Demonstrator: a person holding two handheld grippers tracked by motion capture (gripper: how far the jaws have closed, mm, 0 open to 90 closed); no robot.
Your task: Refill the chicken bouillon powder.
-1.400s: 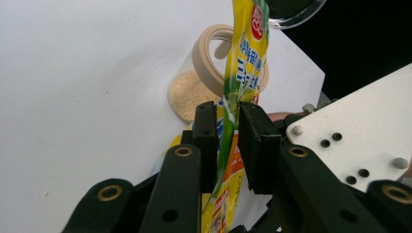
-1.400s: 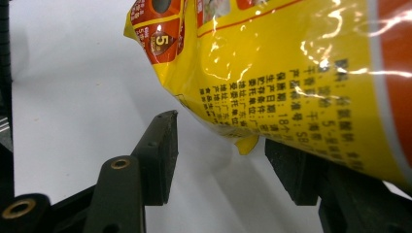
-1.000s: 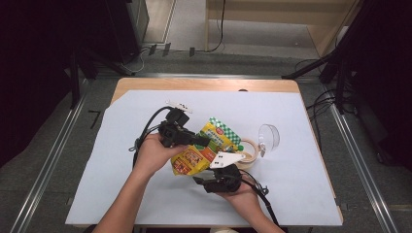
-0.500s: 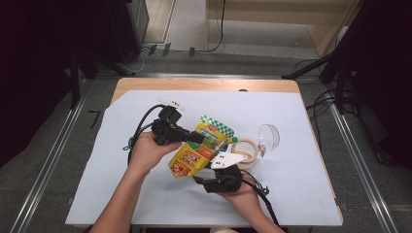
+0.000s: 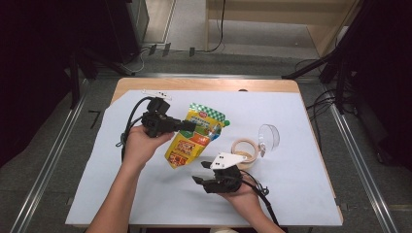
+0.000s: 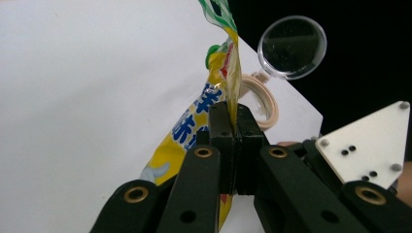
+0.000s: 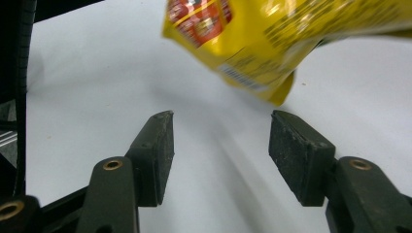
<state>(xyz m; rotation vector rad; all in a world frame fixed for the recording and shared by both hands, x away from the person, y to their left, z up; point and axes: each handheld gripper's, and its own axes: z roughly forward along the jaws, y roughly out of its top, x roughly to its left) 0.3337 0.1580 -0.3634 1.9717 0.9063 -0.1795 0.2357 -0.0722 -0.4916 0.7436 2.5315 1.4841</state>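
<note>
Yellow foil, printed with red food pictures and capped by a green-and-white checked top, makes up the pouch [image 5: 194,137] that we see pinched in the left tongs [image 5: 190,126]. In the left gripper view the two black jaws stand pressed together on the pouch's thin edge, and the pouch hangs clear of the white sheet [image 5: 145,194] covering the counter [image 5: 204,85], its lower corner pointing toward the near side. The left hand [image 5: 141,145] grips its tool left of the pouch. The right tongs [image 7: 221,133] stand part-way apart with nothing between the pads, resting low over the white sheet just near of the pouch, whose barcode corner hangs a little beyond them in the right gripper view. In the high view the right hand [image 5: 243,191] holds that tool at the near edge, with its grey three-cornered plate on top. To the right of the pouch lies a roll of tape [image 5: 244,148], and just right of it a clear round lid [image 5: 268,137] stands on edge.
</note>
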